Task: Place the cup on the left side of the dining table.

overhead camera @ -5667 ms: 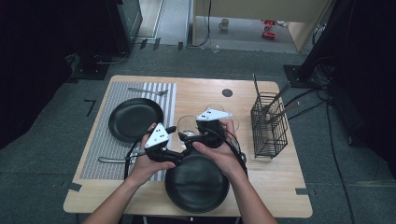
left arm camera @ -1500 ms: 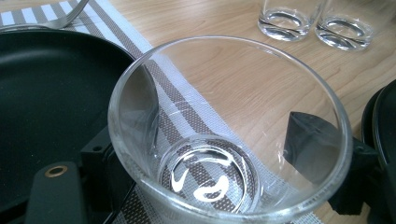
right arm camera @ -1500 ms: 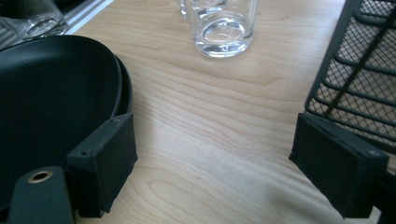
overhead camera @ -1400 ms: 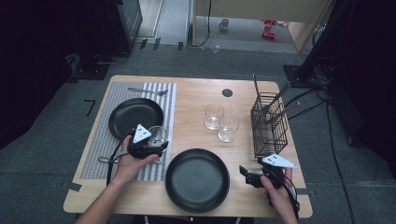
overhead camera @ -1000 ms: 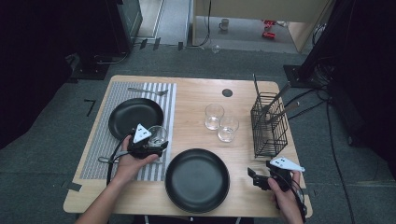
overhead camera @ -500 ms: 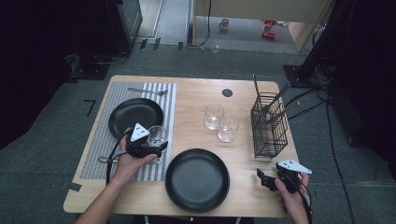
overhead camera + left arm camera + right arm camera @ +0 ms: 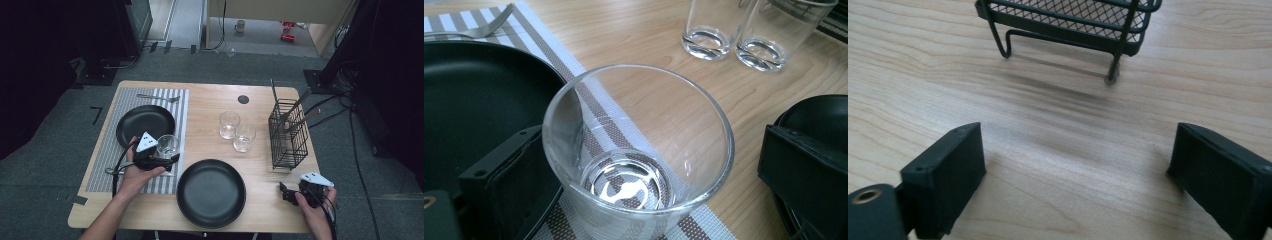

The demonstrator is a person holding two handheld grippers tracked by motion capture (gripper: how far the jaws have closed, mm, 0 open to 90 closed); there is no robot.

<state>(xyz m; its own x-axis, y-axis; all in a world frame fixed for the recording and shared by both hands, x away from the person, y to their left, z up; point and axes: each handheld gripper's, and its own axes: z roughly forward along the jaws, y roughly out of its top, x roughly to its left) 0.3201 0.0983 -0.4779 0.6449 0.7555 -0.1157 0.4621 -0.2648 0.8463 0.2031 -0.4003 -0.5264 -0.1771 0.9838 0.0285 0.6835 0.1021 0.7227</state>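
A clear drinking glass [image 7: 167, 145] [image 7: 639, 145] stands upright on the striped placemat [image 7: 100, 155], beside the black plate [image 7: 145, 125] at the left. My left gripper [image 7: 169, 151] [image 7: 649, 150] reaches around it from the near side. Its jaws have just been opening, and a clear gap shows between the glass and the right-hand jaw, so it is open. My right gripper [image 7: 283, 193] [image 7: 1078, 140] lies low over bare wood at the front right. Its jaws have just been opening too, and nothing is between them.
A second black plate [image 7: 211, 192] sits at the front centre. Two more glasses [image 7: 229, 124] [image 7: 244, 137] stand mid-table. A black wire basket [image 7: 287, 132] [image 7: 1073, 20] holding utensils stands just beyond the right gripper. A fork [image 7: 157, 98] lies at the placemat's far end.
Earlier both grippers met at the table's middle; the left now has the glass on the placemat. Over the last second the right gripper slid right, toward the front corner.
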